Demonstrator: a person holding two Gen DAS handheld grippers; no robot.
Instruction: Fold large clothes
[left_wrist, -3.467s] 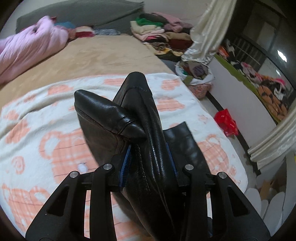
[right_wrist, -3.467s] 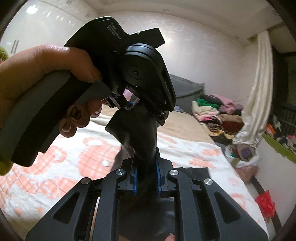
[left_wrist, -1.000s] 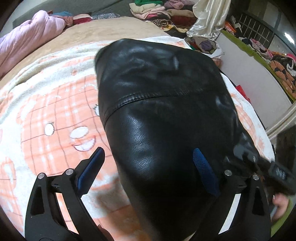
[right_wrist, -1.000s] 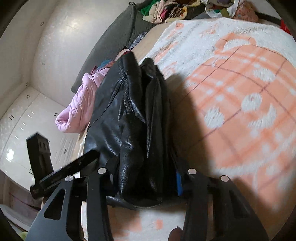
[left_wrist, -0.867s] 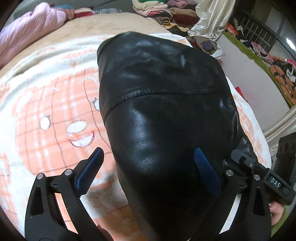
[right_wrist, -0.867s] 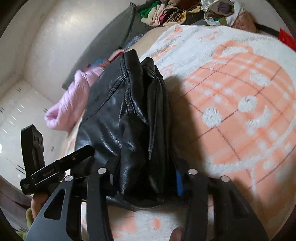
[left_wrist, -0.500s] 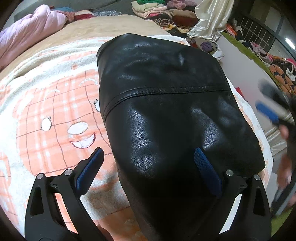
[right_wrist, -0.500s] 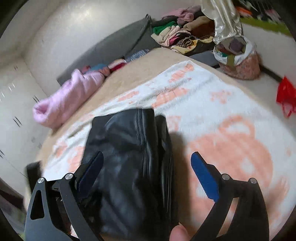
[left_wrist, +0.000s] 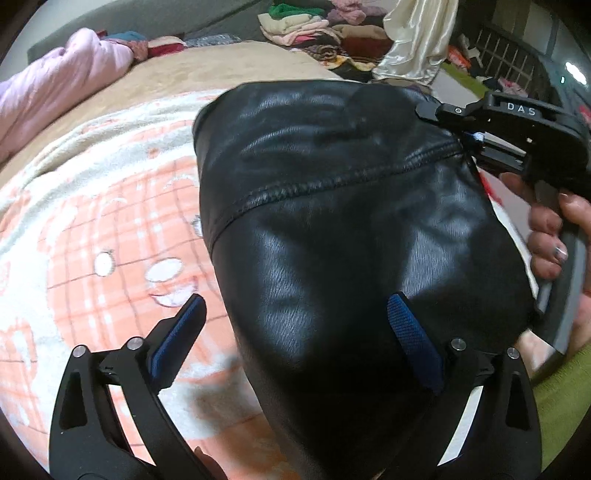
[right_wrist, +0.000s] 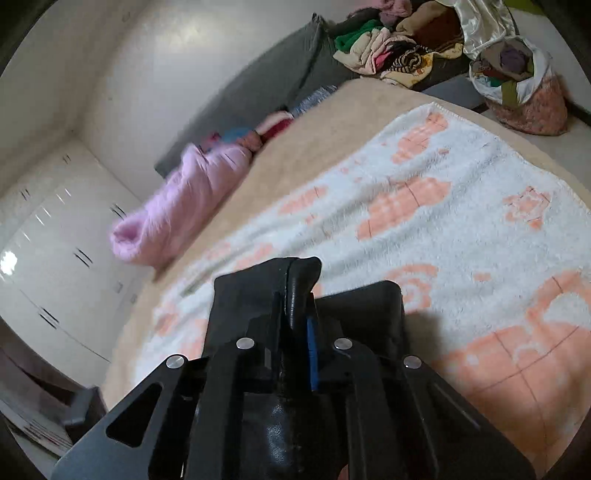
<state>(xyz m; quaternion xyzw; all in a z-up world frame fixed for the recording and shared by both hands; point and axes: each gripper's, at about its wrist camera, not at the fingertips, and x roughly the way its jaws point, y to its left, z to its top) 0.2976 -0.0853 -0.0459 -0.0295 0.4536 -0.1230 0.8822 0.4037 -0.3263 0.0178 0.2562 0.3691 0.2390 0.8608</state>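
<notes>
A folded black leather jacket (left_wrist: 332, 229) lies on the white and orange blanket (left_wrist: 110, 206) on the bed. My left gripper (left_wrist: 295, 325) is open, its blue-padded fingers (left_wrist: 413, 332) spread just above the jacket's near end. My right gripper (right_wrist: 295, 332) is shut on a fold of the jacket (right_wrist: 299, 280) at its right edge. In the left wrist view the right gripper's body (left_wrist: 517, 125) and the hand holding it show at the jacket's far right side.
A pink quilt (right_wrist: 184, 199) lies at the bed's far left by a grey headboard cushion (right_wrist: 266, 77). Stacked clothes (right_wrist: 391, 40) and a full bag (right_wrist: 524, 96) sit beyond the bed. White cabinets (right_wrist: 51, 236) stand to the left.
My right gripper drew back open from the jacket, then came in at its right edge and shut on a fold. The left gripper stayed open over the jacket.
</notes>
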